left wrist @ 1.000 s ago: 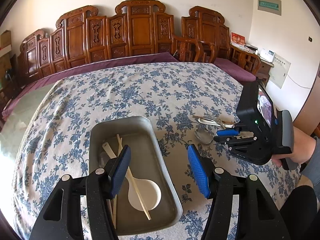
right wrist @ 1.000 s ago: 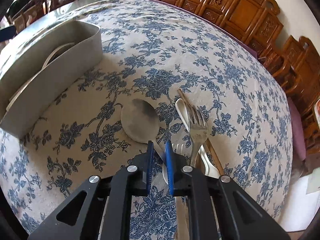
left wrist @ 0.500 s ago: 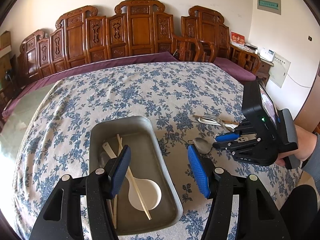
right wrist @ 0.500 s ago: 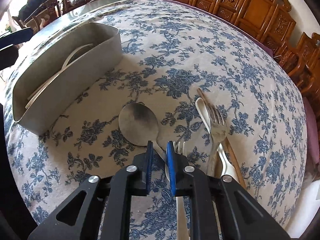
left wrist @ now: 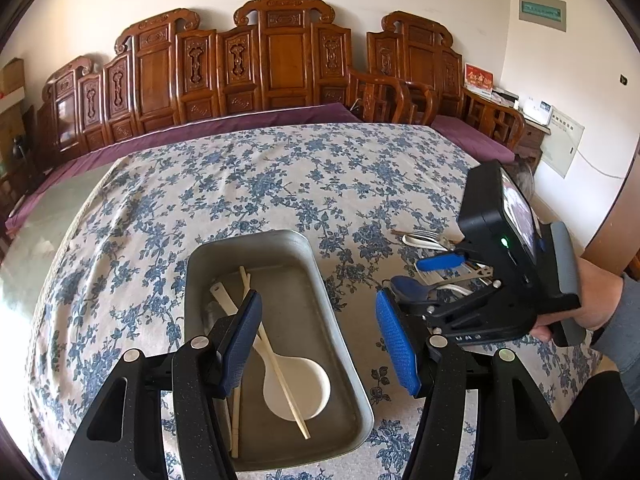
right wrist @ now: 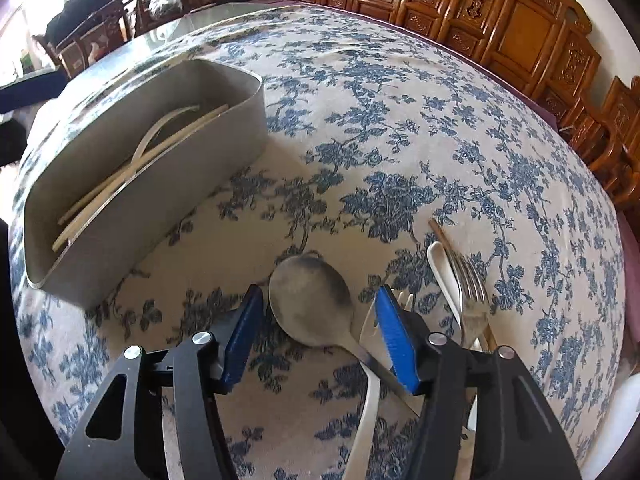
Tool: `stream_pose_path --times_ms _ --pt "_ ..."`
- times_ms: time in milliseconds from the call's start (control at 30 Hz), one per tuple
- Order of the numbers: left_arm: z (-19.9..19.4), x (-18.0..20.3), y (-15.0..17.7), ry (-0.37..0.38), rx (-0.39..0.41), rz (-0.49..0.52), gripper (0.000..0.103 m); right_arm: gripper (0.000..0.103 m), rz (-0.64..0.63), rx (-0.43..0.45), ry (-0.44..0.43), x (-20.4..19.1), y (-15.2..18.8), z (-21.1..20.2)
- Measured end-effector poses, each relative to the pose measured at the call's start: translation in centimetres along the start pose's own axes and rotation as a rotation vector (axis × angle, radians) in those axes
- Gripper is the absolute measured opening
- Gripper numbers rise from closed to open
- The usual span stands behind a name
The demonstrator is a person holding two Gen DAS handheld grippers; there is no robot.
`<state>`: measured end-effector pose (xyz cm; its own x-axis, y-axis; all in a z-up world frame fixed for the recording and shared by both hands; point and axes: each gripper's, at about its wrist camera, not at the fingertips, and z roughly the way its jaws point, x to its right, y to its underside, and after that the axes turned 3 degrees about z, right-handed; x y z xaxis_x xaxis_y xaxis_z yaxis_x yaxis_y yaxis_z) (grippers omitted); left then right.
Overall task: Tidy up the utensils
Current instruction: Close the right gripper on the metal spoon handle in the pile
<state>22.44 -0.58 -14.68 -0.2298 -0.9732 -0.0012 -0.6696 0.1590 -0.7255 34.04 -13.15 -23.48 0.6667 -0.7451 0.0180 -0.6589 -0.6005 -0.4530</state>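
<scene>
Right wrist view shows our right gripper point(right wrist: 318, 338) opening around the metal spoon point(right wrist: 310, 304) (nothing pinched), so we should straddle its handle squarely before closing.

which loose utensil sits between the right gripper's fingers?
The metal spoon: its bowl lies between the opening right gripper fingers. The steel fork and the white spoon lie outside, to the right.

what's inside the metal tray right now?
The metal tray holds a white spoon, handle toward the far end, and pale chopsticks lying across it. The left gripper's finger covers part of them; anything beneath is hidden.
</scene>
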Motion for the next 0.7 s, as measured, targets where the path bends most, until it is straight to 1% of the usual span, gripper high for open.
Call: stream_pose_path --times_ms 67,167,300,433,533,567,700 --pt "0.0 0.1 0.0 0.0 -0.002 0.002 0.056 0.061 -0.005 0.006 0.011 0.0 -0.2 -0.2" --pt "0.0 0.1 0.0 0.001 -0.001 0.002 0.056 0.061 0.003 0.019 0.001 0.3 0.1 -1.1" --pt "0.0 0.1 0.0 0.002 -0.003 0.001 0.056 0.059 -0.003 -0.005 0.0 0.8 1.7 -2.4" --pt "-0.2 -0.1 -0.1 0.005 0.001 -0.003 0.056 0.053 0.026 0.0 0.009 1.8 3.8 -3.7" --pt "-0.2 0.1 -0.1 0.009 0.001 0.003 0.056 0.046 0.059 -0.004 0.022 3.2 5.0 -4.0" --pt "-0.2 0.3 0.0 0.009 0.0 0.007 0.056 0.044 0.066 -0.004 0.035 3.7 5.2 -4.0" --pt "-0.2 0.7 0.1 0.009 0.005 0.02 0.056 0.042 0.054 -0.028 0.059 4.6 5.2 -3.3"
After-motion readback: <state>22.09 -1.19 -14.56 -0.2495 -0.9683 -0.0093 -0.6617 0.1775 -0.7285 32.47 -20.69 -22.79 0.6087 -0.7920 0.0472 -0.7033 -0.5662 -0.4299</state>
